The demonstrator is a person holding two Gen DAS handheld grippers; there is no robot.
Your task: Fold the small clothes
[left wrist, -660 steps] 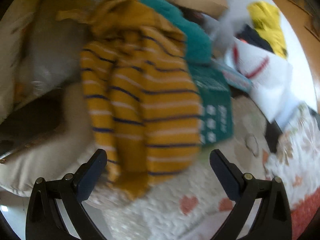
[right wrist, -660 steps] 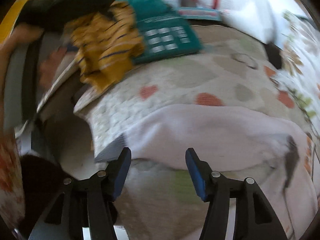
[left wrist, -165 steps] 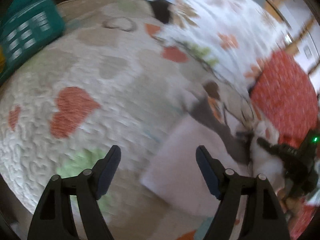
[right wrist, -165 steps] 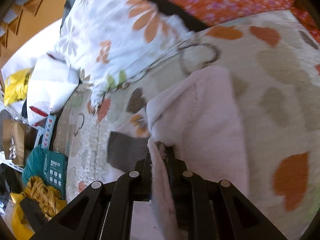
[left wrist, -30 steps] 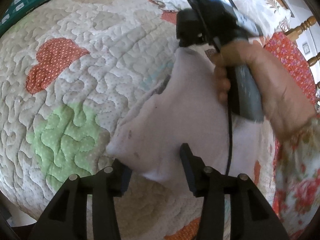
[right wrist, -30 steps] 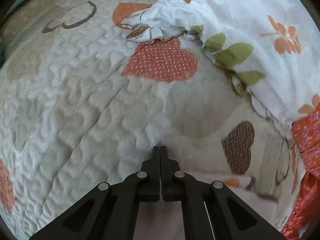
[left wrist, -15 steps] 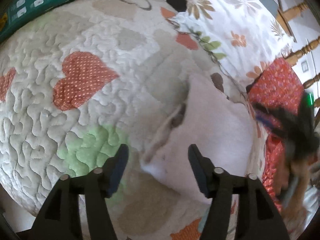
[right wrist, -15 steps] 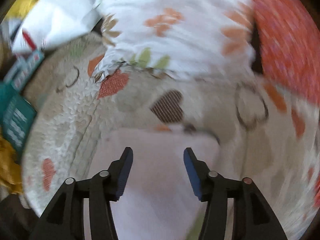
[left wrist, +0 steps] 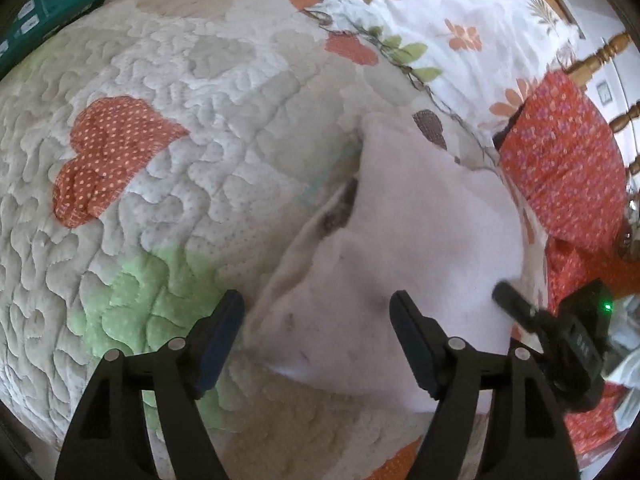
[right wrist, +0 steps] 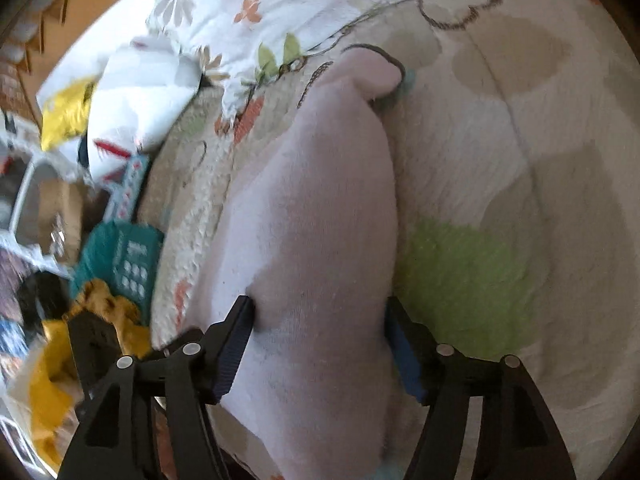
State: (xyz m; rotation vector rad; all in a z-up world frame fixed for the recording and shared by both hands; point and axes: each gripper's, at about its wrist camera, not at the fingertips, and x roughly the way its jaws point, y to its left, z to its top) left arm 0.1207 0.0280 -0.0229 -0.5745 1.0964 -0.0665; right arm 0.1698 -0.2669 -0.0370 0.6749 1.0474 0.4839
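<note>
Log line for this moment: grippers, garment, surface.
left gripper open, straddling pink garment | right gripper open around it | garment folded on quilt

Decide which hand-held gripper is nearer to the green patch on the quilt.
Left. The left hand-held gripper has one finger over the green patch. The right hand-held gripper straddles the pale pink garment, beside the patch.

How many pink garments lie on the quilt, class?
1. The pink garment lies on the heart quilt, in front of the left gripper. Others may be hidden outside the views.
</note>
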